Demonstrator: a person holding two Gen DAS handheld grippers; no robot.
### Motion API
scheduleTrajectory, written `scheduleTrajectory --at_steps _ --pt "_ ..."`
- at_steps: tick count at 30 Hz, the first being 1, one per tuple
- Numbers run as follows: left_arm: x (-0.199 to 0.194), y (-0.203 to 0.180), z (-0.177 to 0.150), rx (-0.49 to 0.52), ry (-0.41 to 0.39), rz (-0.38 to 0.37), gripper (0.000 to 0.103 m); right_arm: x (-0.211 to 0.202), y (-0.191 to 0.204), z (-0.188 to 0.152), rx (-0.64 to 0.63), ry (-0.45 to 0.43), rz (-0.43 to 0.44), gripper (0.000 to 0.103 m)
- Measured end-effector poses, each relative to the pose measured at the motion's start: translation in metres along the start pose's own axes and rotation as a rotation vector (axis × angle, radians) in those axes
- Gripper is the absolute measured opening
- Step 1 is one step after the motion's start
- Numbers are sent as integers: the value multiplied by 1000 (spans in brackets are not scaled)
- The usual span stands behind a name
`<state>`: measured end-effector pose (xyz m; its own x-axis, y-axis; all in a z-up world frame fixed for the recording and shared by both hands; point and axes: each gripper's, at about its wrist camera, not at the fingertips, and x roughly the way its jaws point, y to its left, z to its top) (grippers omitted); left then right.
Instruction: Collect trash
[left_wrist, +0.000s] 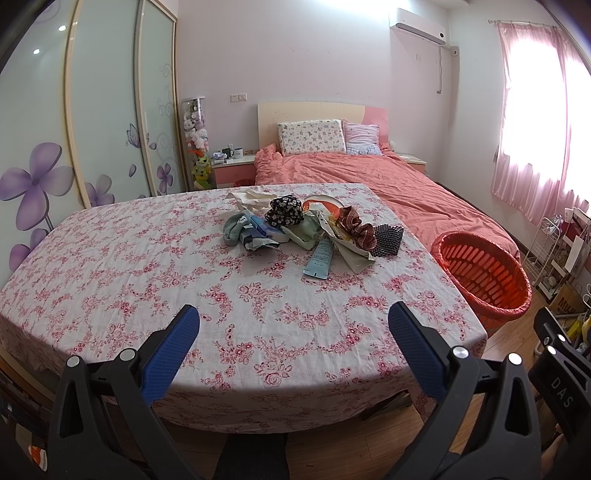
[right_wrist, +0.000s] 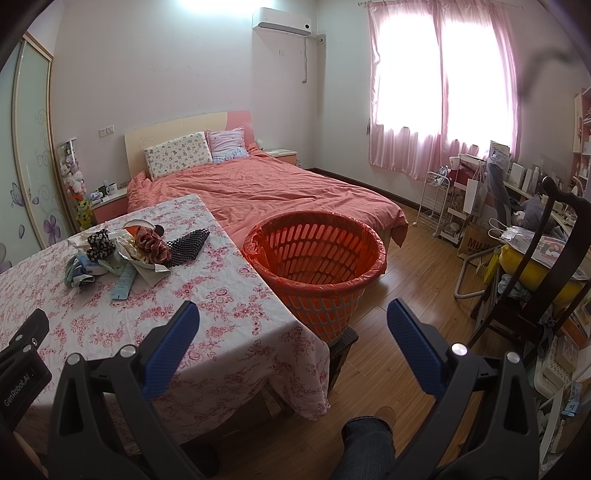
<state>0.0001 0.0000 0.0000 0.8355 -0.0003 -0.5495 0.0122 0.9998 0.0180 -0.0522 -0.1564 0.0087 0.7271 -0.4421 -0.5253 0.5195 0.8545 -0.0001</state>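
A small heap of mixed trash (left_wrist: 314, 225) lies toward the far side of the counter (left_wrist: 147, 280), which is draped in a white cloth printed with pink roses. In the heap, a pale blue squeeze tube (left_wrist: 320, 258) points toward the near edge, with a crumpled grey-blue sock (left_wrist: 233, 229) at the left, a black floral fabric piece (left_wrist: 283, 210) behind, a brown striped scrunchie (left_wrist: 356, 228) and a dark knitted pouch (left_wrist: 387, 240) at the right, all touching or overlapping torn paper wrappers. Just beside the counter's right edge stands a round orange slotted plastic basket (right_wrist: 317, 266) lined with a red bag, resting on a dark low stool (right_wrist: 345, 341) on the wooden floor (right_wrist: 399, 332). Beyond both is a bed (right_wrist: 266, 188) with a salmon-pink cover.

The left gripper (left_wrist: 293, 332) hangs over the near part of the counter, its blue-padded fingers spread wide with nothing between them. The right gripper (right_wrist: 291, 330) is aimed at the basket and the counter's corner, fingers equally wide and empty.
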Motion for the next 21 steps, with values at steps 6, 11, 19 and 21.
scheduleTrajectory --at_steps 6,11,19,21 --pt "0 0 0 0 0 0 101 0 0 0 -1 0 0 99" --pt "0 0 0 0 0 0 101 1 1 0 -1 0 0 99" --pt "0 0 0 -1 1 0 101 3 2 0 -1 1 -1 99" --pt "0 0 0 -2 2 0 101 4 3 0 -2 2 -1 99"
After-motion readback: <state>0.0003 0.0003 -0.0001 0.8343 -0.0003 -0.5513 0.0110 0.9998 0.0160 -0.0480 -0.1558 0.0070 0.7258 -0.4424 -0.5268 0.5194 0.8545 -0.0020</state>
